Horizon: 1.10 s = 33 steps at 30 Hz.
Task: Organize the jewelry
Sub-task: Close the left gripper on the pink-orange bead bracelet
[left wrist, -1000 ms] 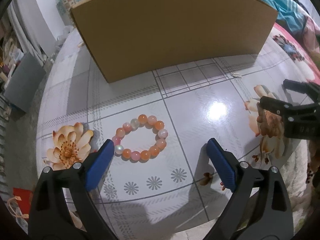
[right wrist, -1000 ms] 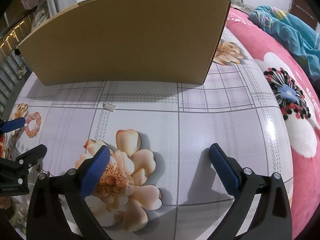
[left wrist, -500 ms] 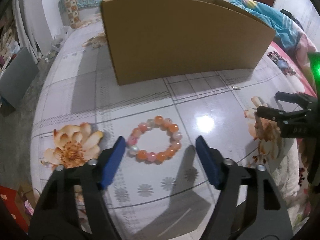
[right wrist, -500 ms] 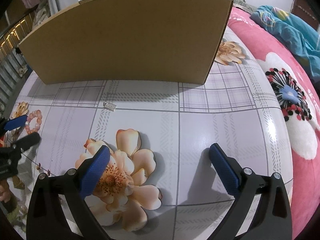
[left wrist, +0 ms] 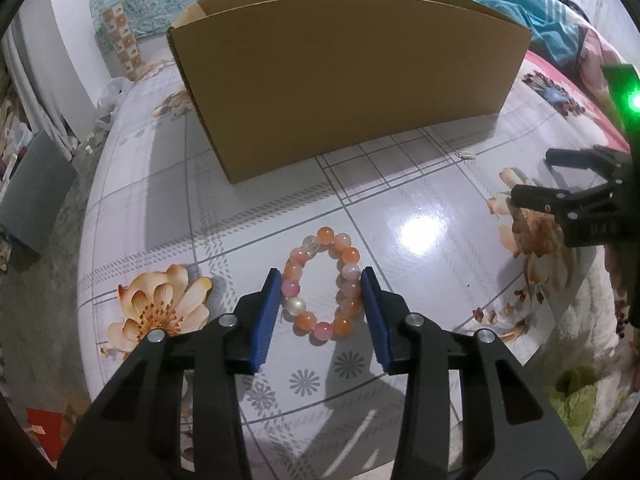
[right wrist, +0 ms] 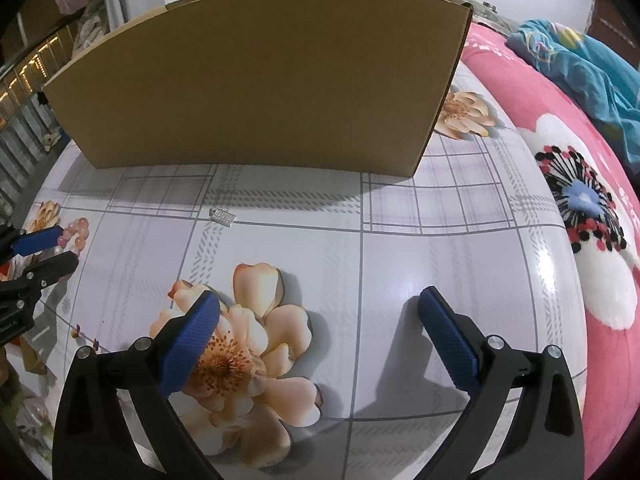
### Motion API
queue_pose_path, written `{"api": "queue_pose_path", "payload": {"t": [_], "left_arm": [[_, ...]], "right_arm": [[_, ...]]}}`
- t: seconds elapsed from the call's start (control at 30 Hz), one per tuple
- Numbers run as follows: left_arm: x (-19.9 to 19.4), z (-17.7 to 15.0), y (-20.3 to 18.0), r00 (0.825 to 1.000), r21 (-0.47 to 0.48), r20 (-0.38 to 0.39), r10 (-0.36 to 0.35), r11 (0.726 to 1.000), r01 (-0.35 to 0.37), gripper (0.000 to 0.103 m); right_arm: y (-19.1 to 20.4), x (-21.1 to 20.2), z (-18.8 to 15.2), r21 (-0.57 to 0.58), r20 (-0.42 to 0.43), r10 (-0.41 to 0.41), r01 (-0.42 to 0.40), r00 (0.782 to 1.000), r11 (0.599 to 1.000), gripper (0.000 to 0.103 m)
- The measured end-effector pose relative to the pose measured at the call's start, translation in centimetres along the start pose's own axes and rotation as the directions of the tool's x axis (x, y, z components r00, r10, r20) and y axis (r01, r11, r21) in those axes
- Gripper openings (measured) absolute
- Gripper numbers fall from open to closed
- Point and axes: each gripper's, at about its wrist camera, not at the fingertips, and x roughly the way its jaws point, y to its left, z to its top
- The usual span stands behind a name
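A bracelet of orange, pink and pearly beads (left wrist: 325,235) lies on the floral tablecloth (left wrist: 248,216). My left gripper (left wrist: 320,276) straddles it with a blue pad against each side. Its jaws are closing, and the ring of beads is squeezed into a narrow oval. The right wrist view shows the same grip at its far left, with the left gripper (right wrist: 60,248) around the bracelet (right wrist: 80,228). My right gripper (right wrist: 320,298) hangs open and empty over a printed flower. It also shows at the right edge of the left wrist view (left wrist: 534,178). A small silver piece (right wrist: 222,216) lies near the box.
A tall open cardboard box (left wrist: 348,80) stands at the back of the table (right wrist: 440,248). A pink flowered blanket (right wrist: 600,240) and a blue cloth (right wrist: 592,64) lie to the right. The table's rounded edge falls away at left, above a grey panel (left wrist: 36,196).
The left gripper's jaws have closed in from wide apart onto the bracelet's sides, pressing the round ring into an oval. The right gripper has not moved.
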Motion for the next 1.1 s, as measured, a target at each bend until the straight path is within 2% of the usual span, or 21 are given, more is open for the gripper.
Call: {"api": "queue_pose_path", "payload": {"t": [0.1,0.27,0.4,0.57,0.63,0.83,0.97,1.03,1.1], "left_arm": [[-0.1,0.2,-0.2,1.000,0.004,-0.003,0.019,1.000,-0.019,0.039],[-2.0,0.8,-1.5,0.997,0.053,0.078,0.019,0.998,-0.023,0.039],[-1.0,1.1,-2.7,0.999,0.081,0.033,0.024,0.996,-0.027,0.039],[-0.1,1.1,-2.6,1.000,0.047,-0.007,0.017,0.999,-0.017,0.034],[0.0,1.0,-2.5,1.000,0.037,-0.007,0.017,0.999,-0.017,0.034],[0.5,0.9,-1.8,1.000,0.001,-0.002,0.006,1.000,-0.006,0.034],[0.7,0.9,-1.5,1.000,-0.033,0.019,-0.014,0.999,0.015,0.034],[0.7,0.8,-1.4,0.999,-0.036,0.033,-0.011,0.999,0.013,0.034],[0.7,0.7,-1.4,0.999,-0.039,0.045,-0.011,0.999,0.012,0.034]], "right_arm": [[0.0,0.0,0.0,-0.004,0.020,0.002,-0.002,1.000,1.000,0.097],[0.1,0.2,0.1,-0.018,0.042,0.012,-0.011,0.999,1.000,0.097],[0.1,0.1,0.0,-0.033,0.056,0.022,-0.020,0.998,0.999,0.097],[-0.2,-0.1,-0.6,-0.081,0.068,0.053,-0.047,0.996,0.996,0.097],[-0.3,-0.2,-0.6,-0.092,0.071,0.061,-0.054,0.996,0.994,0.097],[-0.9,-1.4,-0.1,-0.079,0.095,0.161,-0.153,0.982,0.985,0.097],[-0.1,-1.8,0.9,-0.134,0.116,0.209,-0.193,0.971,0.972,0.096],[0.5,-2.1,1.3,-0.169,0.131,0.219,-0.196,0.967,0.966,0.093],[1.0,-2.0,1.8,-0.192,0.131,0.231,-0.203,0.964,0.960,0.082]]}}
